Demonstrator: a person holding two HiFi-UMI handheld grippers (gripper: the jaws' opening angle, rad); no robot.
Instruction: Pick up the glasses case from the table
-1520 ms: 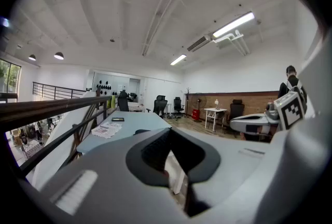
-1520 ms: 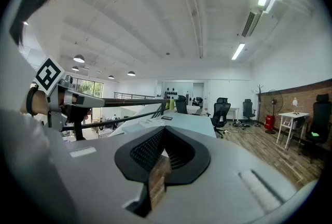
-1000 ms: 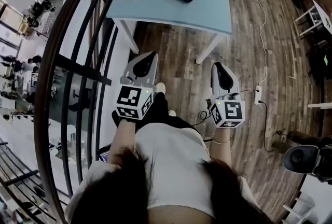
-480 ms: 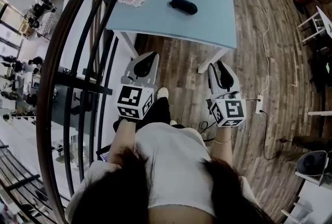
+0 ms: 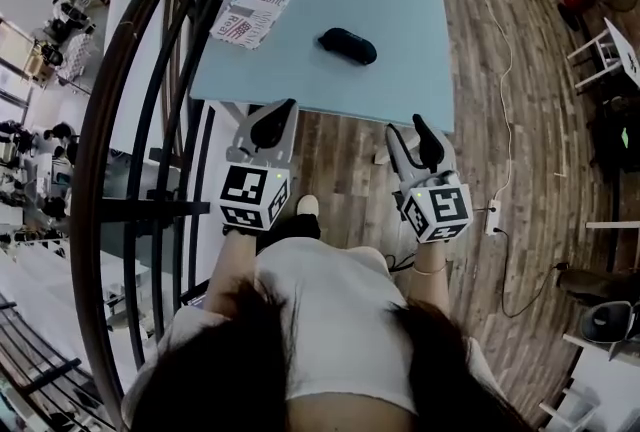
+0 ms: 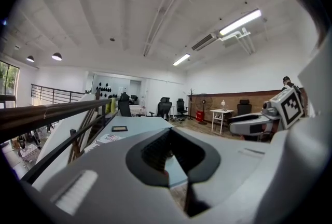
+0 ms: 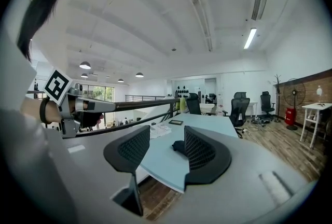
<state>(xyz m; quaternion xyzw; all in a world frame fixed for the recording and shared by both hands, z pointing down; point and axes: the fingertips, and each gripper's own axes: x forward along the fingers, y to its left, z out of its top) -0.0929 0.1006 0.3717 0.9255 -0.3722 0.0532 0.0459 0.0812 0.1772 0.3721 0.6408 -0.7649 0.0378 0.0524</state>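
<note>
Approach step, no contact yet. Glasses case point(image 5: 348, 45) lies on the table point(image 5: 410, 30), about mid-width and set back from the near edge, apart from the leaflet point(image 5: 248, 13) to its left.

Right hand-held gripper point(image 5: 414, 138) is short of the table edge, over the floor. Its jaws are apart w/ nothing in them, and they've just been opening. In the right gripper view the case shows far off beyond the gap, close by the right pad, so aim looks roughly ok but a bit off-centre. Left hand-held gripper point(image 5: 272, 123) is clenched, tips together, empty, also short of the edge.

To do it well, IMO:
- Get the jaws wider than the case's short side before arriving.
- Centre the case in the gap.
- Come in low & near level over the tabletop.
- Straddle the narrow width at mid-length, then close.

The rounded shell prob. slips if pinched near an end. Keep the left hand-held gripper clear.
</note>
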